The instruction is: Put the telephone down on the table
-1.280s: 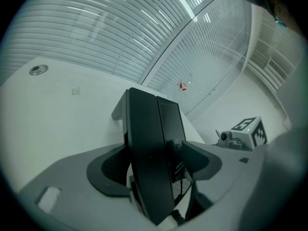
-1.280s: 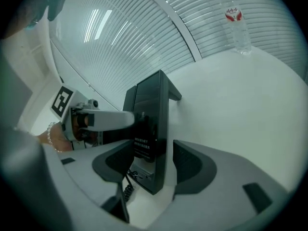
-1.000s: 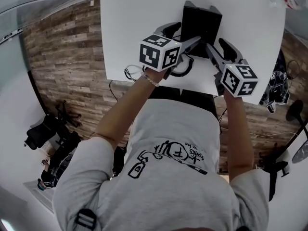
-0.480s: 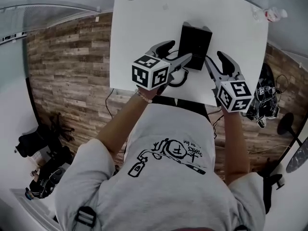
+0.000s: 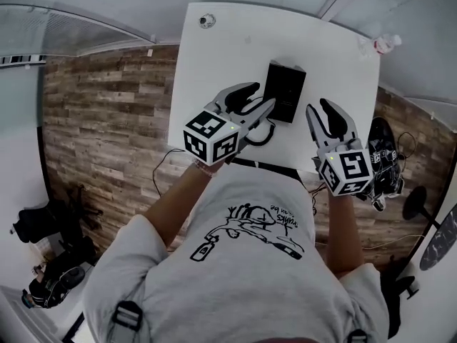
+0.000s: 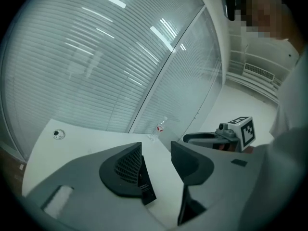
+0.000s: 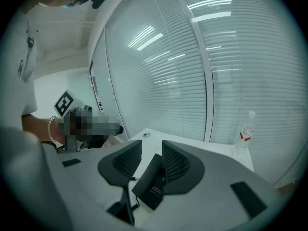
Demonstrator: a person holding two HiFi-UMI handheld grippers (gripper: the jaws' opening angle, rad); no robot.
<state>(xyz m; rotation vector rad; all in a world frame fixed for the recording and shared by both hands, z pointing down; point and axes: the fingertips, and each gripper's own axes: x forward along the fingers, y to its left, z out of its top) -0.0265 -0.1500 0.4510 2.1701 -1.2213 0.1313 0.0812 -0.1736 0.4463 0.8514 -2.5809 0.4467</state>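
In the head view the white table (image 5: 228, 56) fills the upper middle of the frame, with its lower edge just above the person's shirt and wood floor to its left. The telephone (image 5: 285, 91) lies flat on it, right of centre and near that lower edge. Its long axis runs up and down the frame, with the top leaning slightly right. A wide bare stretch of table lies to its left and above it. Its coiled cord (image 5: 260, 131) curls off the lower left corner towards the table edge. The left gripper (image 5: 264, 95) sits just left of the telephone and the right gripper (image 5: 320, 107) just to its lower right, neither touching it. A bottle (image 5: 382, 45) stands at the table's upper right corner; what it contains cannot be made out. A small round cap (image 5: 207, 21) sits at the upper left corner. In the left gripper view the left gripper (image 6: 156, 146) has its jaws about half apart; they have just been closing, with only bare table in the gap. A dark edge of the telephone (image 6: 144, 182) shows under the left-hand jaw. In the right gripper view the right gripper (image 7: 152, 143) also stands about half open, its jaws likewise just closing and gripping nothing. The telephone (image 7: 151, 184) shows through the gap, lying on the table beyond and slanting from lower left to upper right, with the bottle (image 7: 245, 134) upright at right.
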